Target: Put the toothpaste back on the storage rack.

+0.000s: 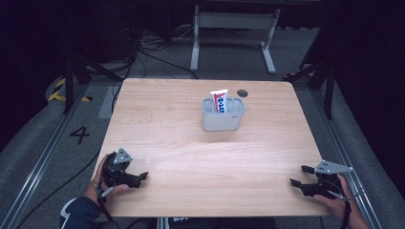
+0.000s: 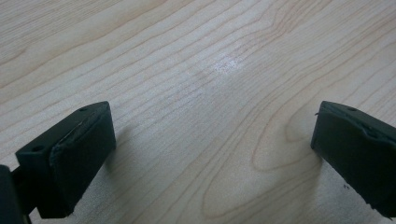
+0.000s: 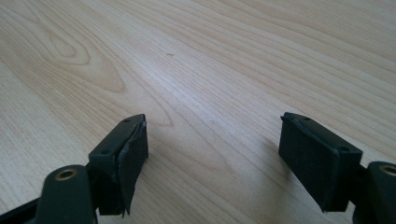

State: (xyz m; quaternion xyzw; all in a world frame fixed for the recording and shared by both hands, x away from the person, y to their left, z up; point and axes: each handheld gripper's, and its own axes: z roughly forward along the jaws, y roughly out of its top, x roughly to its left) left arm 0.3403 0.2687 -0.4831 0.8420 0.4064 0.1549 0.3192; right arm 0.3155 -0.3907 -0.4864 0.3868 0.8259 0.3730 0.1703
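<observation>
Tube (image 1: 219,101): stood upright in the grey holder (image 1: 222,122) past mid-table; judged light, soft, slippery.
Hold: best taken at the flat top end above the rim.
Writing: red and blue print seen, not legible.
Left gripper (image 1: 139,177): released, nothing held.
Right gripper (image 1: 300,175): released, nothing held.
Floor mark (image 1: 79,134): "4".

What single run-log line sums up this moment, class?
left tongs: open, empty | right tongs: open, empty | toothpaste tube: upright in grey holder | table: both tongs at near edge

A red-and-white toothpaste tube (image 1: 219,101) stands in a grey plastic holder (image 1: 222,120) — far middle of the pale wooden table (image 1: 167,119) — grippers near corners.
</observation>
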